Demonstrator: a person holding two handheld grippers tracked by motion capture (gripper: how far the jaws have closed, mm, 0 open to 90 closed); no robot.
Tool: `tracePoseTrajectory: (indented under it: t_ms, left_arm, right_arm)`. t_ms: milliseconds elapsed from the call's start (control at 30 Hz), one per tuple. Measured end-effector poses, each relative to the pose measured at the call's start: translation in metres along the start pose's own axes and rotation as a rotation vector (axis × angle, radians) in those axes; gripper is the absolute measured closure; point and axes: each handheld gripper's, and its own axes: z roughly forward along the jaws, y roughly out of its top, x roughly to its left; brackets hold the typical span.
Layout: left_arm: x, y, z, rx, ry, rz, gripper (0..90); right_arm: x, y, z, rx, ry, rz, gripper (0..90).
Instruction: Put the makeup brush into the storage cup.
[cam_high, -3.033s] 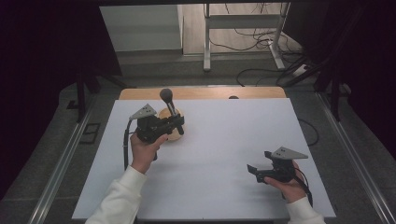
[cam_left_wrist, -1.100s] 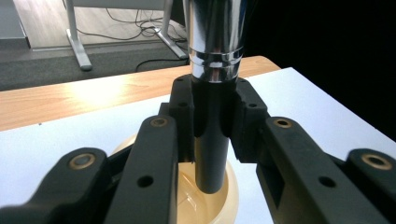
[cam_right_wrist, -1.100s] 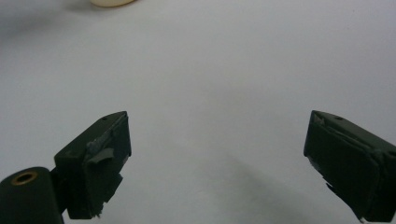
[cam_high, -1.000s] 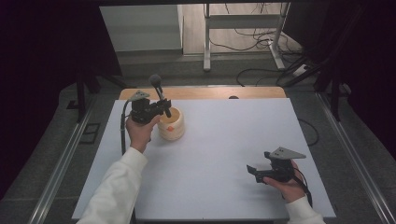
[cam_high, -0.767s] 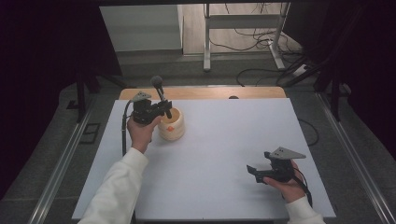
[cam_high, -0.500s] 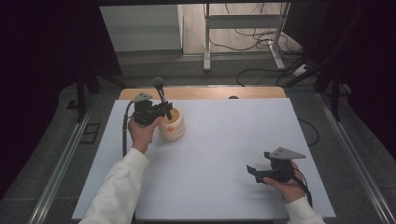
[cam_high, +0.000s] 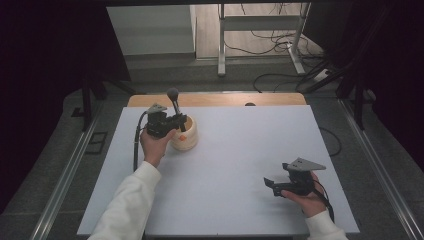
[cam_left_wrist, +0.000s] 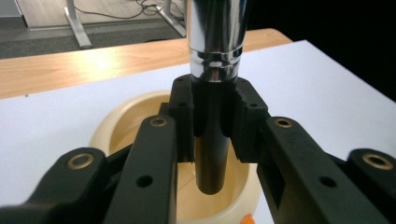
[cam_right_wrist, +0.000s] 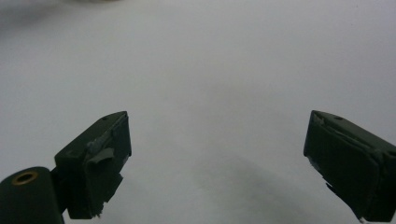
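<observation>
a person sits at a white table (cam_high: 235, 165) with a gripper in each hand. the left gripper (cam_high: 176, 121) is clamped on a pestle (cam_left_wrist: 212, 93), a dark rod with a shiny metal collar and a round knob at its top. the pestle stands nearly upright, its lower end down inside a cream bowl (cam_high: 189, 141) at the far left of the table, near the wooden edge strip. in the left gripper view the rod's blunt tip hangs just above the bowl's floor; whether it touches cannot be told. a small orange bit (cam_left_wrist: 247, 218) shows at the bowl's near rim.

the right gripper (cam_high: 273, 184) rests low at the near right of the table, well apart from the bowl, its jaws spread wide over bare table and grasping nothing.

the step in hand looks like working the pestle in the bowl. to do it well, keep the grip firm below the collar, keep the rod upright and centred so it does not lever against the rim, and press gently, since nothing steadies the bowl and it could slide or tip.
</observation>
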Motion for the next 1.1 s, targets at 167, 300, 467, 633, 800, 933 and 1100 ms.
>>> tracePoseTrajectory:
  t_ms: [167,300,467,633,800,933,1100]
  left_arm:
    - [0.001,-0.003,0.003,0.011,-0.003,-0.004,73.4]
    - [0.001,-0.003,0.004,0.014,-0.003,-0.005,73.4]
    - [0.002,-0.005,0.005,0.018,-0.006,-0.010,73.0]
    - [-0.004,-0.003,0.003,-0.001,0.017,0.046,42.5]
    - [-0.011,0.001,-0.002,-0.015,0.044,0.051,25.2]
    - [-0.011,0.002,-0.004,-0.017,0.035,0.044,20.0]
    - [-0.011,0.003,-0.007,-0.006,0.015,0.038,14.2]
  right_arm:
    - [0.000,0.000,0.001,0.004,-0.002,-0.002,8.3]
    - [0.000,0.000,0.000,0.004,-0.002,-0.002,8.3]
    - [0.000,0.000,0.001,0.005,-0.003,-0.003,8.3]
    - [0.000,0.000,0.000,0.005,-0.003,-0.003,8.3]
    - [0.000,0.000,0.001,0.005,-0.004,-0.005,8.3]
    - [0.000,0.000,0.000,0.004,-0.004,-0.001,8.3]
    - [0.000,0.000,0.001,0.005,-0.004,-0.003,8.3]
